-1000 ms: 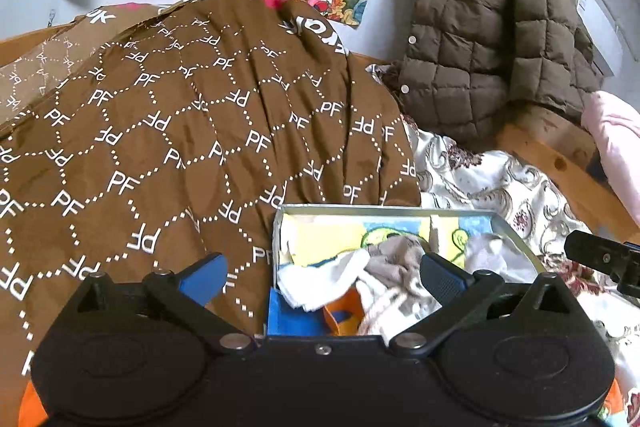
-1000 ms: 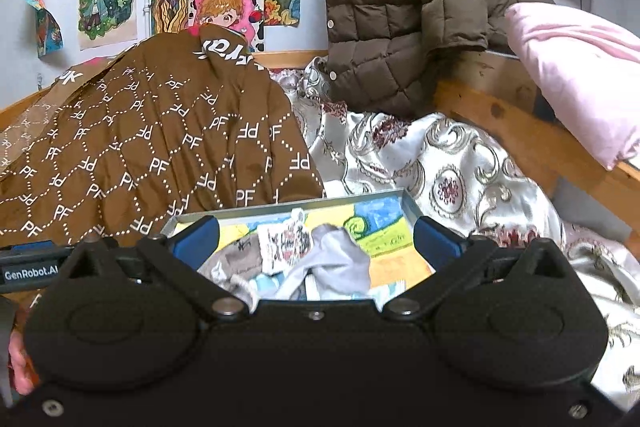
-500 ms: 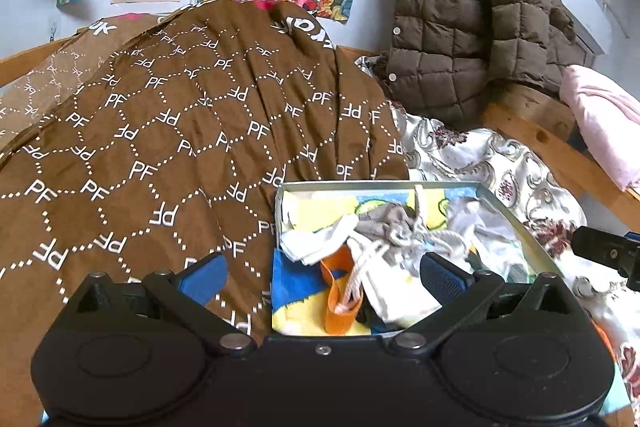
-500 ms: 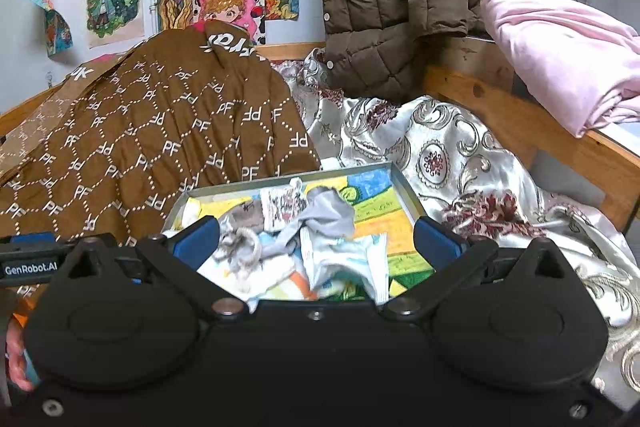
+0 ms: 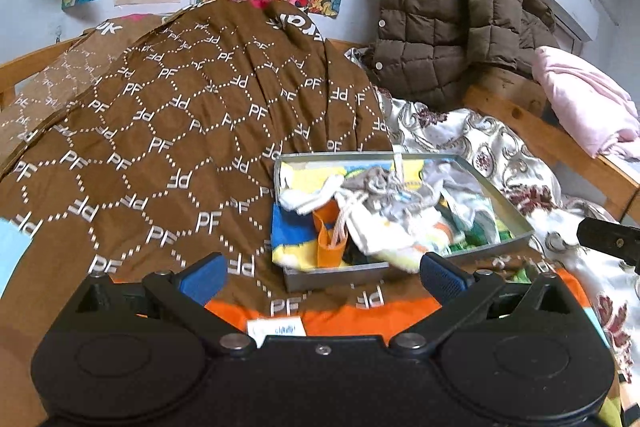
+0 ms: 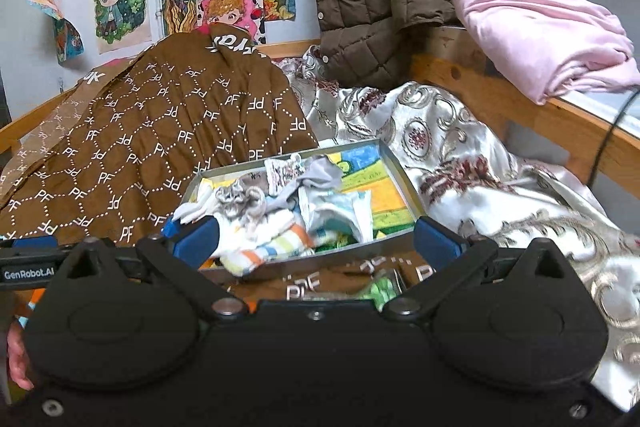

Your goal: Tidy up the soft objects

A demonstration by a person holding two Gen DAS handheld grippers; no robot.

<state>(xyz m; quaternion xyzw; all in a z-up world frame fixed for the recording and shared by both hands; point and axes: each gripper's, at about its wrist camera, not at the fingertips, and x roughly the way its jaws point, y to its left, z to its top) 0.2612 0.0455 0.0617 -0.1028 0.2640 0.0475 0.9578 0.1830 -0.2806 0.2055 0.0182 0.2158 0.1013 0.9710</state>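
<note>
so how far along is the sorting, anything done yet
Little looks done. The socks and small cloths lie in a jumbled heap in the grey tray, one striped sock spilling over its front edge. Nothing is in hand: the left hand-held gripper and the right hand-held gripper are both open and empty, facing the tray. Separating and arranging the pile is all left.

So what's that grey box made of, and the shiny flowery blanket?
The shallow grey box looks like thin metal: straight, stiff, dull-shiny walls. The silvery flower-patterned blanket looks like satin, glossy with soft folds, though that is only a guess.
</note>
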